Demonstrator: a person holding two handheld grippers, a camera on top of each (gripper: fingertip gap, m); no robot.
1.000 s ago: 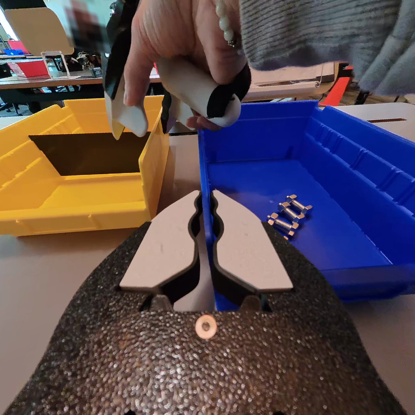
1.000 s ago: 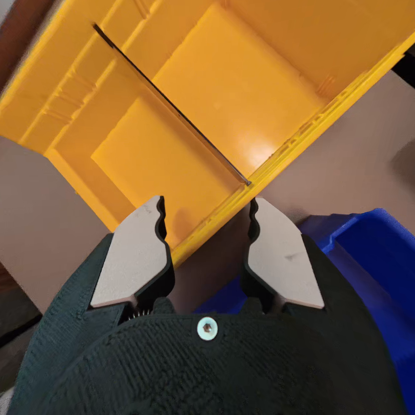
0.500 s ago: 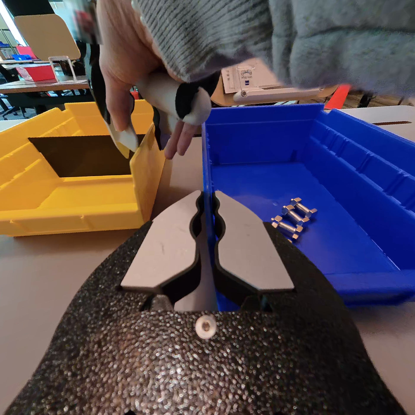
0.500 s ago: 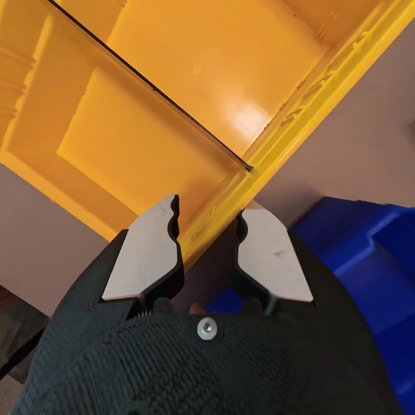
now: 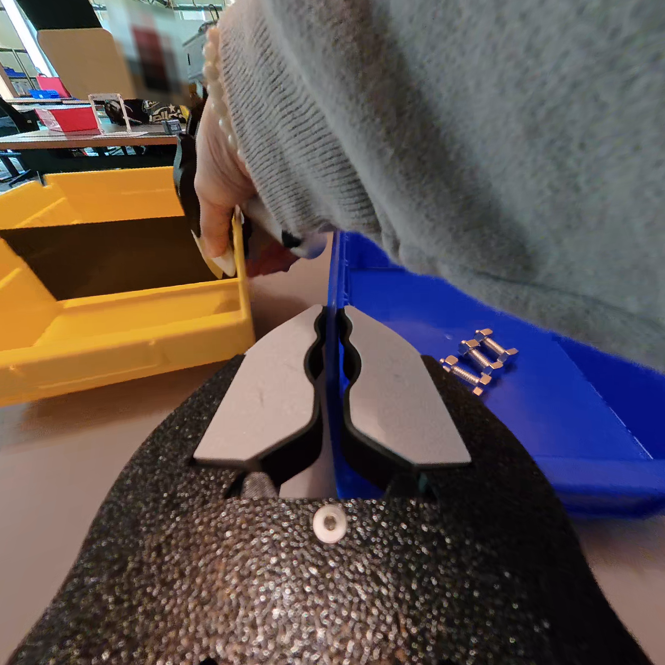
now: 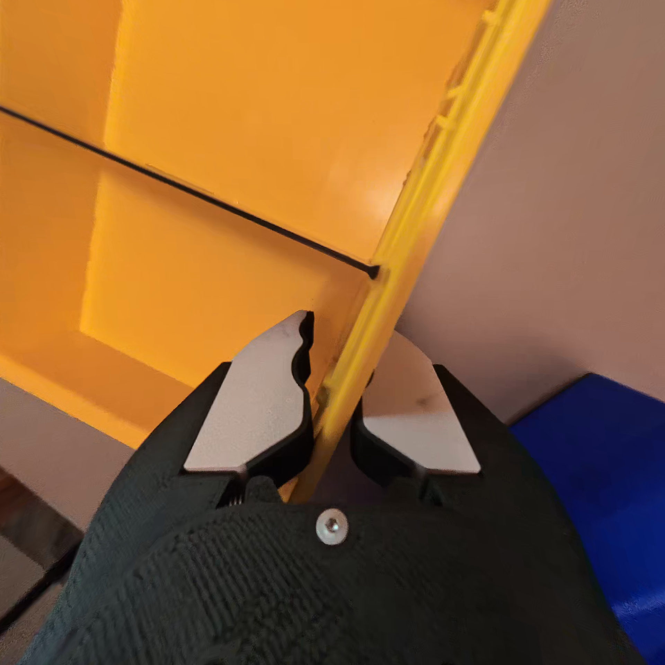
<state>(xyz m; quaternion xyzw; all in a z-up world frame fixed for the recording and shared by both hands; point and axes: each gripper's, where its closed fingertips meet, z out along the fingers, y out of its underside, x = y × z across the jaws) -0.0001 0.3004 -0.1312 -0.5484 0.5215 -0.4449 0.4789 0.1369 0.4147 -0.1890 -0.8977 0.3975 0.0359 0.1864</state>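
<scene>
Now my left gripper (image 5: 331, 320) pinches the thin side wall of the blue bin (image 5: 449, 324), one pad on each side. Three silver bolts (image 5: 476, 358) lie inside that bin. My right gripper (image 6: 347, 333) sits over the side wall of the yellow bin (image 6: 406, 234), one finger inside, one outside; I cannot tell if it squeezes. Both bins sit near each other on the table (image 5: 72, 449).
</scene>
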